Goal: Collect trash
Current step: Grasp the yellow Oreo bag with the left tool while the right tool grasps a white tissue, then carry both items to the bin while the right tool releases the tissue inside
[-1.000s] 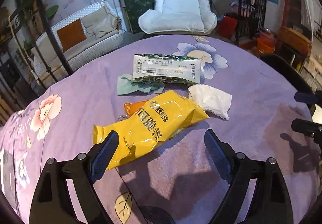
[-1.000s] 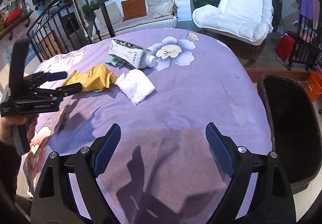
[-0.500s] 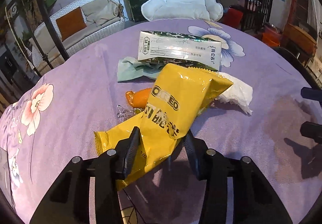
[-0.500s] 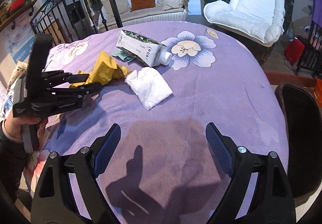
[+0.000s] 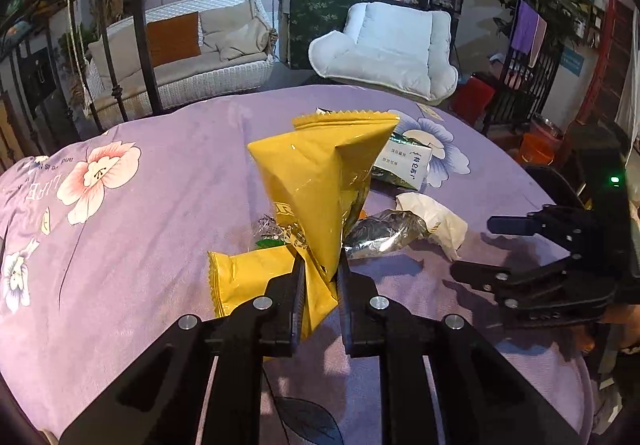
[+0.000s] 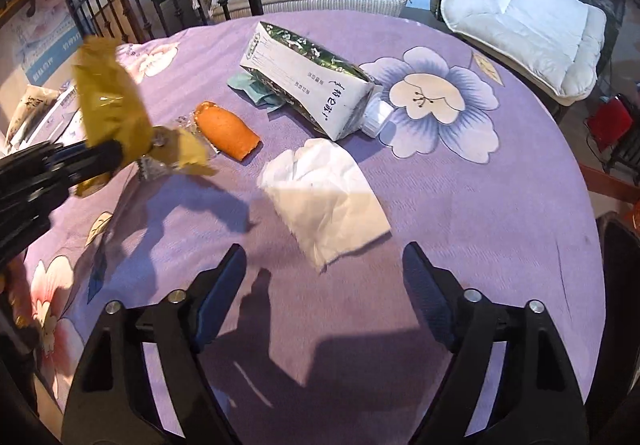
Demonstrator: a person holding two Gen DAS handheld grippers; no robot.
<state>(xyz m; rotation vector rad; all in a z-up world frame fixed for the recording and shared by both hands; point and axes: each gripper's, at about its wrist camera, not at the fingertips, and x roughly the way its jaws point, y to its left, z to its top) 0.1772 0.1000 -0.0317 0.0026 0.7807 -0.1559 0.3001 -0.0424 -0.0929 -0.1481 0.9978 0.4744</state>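
My left gripper (image 5: 318, 273) is shut on a yellow Oreo wrapper (image 5: 324, 181) and holds it lifted above the purple flowered tablecloth (image 5: 140, 237); it also shows in the right wrist view (image 6: 108, 105). My right gripper (image 6: 324, 269) is open and empty, just short of a crumpled white tissue (image 6: 324, 197). An orange peel piece (image 6: 228, 131), a green-and-white milk carton (image 6: 304, 81) lying on its side, and a pale green scrap (image 6: 248, 85) lie farther back. A small clear wrapper (image 6: 152, 165) lies below the held bag.
A black bin (image 6: 624, 285) stands off the table's right edge. A white wicker sofa (image 5: 180, 53), a white cushioned chair (image 5: 388, 49) and black iron railings (image 6: 120, 17) stand beyond the table. Packets (image 6: 36, 109) lie at the far left edge.
My left gripper closed on the yellow wrapper and lifted it off the cloth, uncovering the orange peel and clear wrapper. My right gripper moved forward toward the white tissue, staying open.
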